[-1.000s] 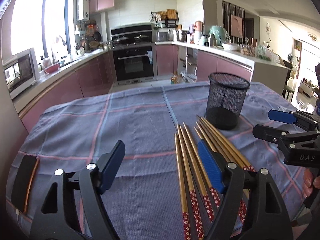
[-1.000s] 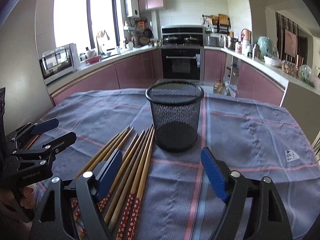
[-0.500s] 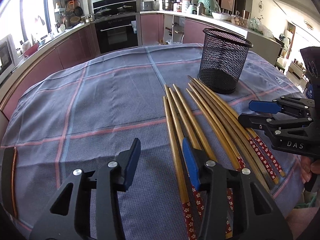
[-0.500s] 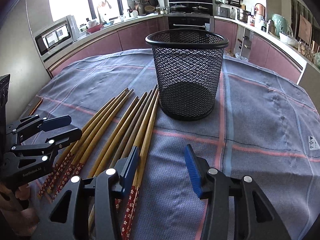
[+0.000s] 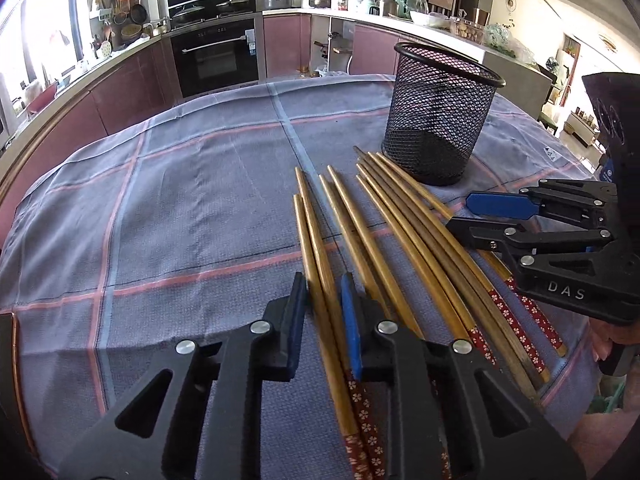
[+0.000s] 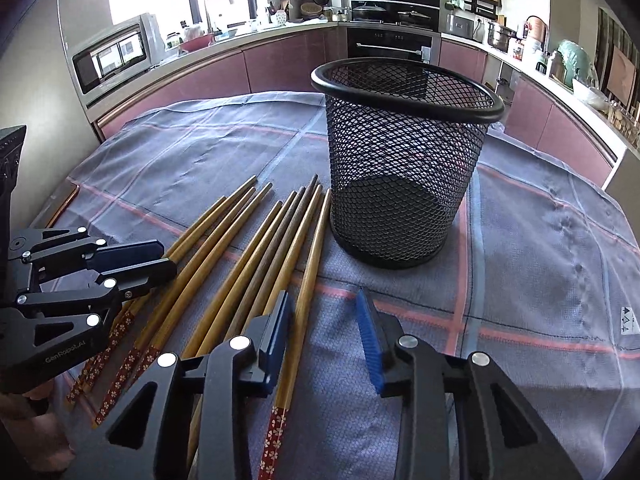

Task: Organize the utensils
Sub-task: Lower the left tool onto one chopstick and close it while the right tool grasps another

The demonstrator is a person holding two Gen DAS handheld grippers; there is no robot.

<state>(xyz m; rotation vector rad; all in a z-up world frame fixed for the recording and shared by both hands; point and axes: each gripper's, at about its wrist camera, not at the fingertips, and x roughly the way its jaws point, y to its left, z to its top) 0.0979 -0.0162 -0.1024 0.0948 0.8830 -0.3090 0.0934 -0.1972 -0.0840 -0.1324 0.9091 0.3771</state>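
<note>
Blue-grey checked cloth (image 5: 180, 200) on the table; black mesh cup (image 6: 404, 160) stands upright on it, empty as far as the mesh shows. Bamboo chopsticks (image 5: 384, 224) lie fanned flat on the cloth just in front of the cup, tips toward it, red flowered ends toward you.

Step in hand, as I read it: grasping chopsticks to lift into the cup.

Left gripper (image 5: 323, 312): jaws narrowed around the two leftmost sticks; the pads look to be on or almost on them, firm pinch not certain. Square both sticks between the pads before you lift, or one will slip out.

Right gripper (image 6: 324, 320): jaws partly spread, rightmost chopstick (image 6: 308, 264) against the left pad, far pad clear of it. Close fully, grip above the red end, lift level.

Against a second ago: both grippers are lower and closer in on the chopsticks, and both sets of jaws have just been closing. Cup and sticks unmoved.
</note>
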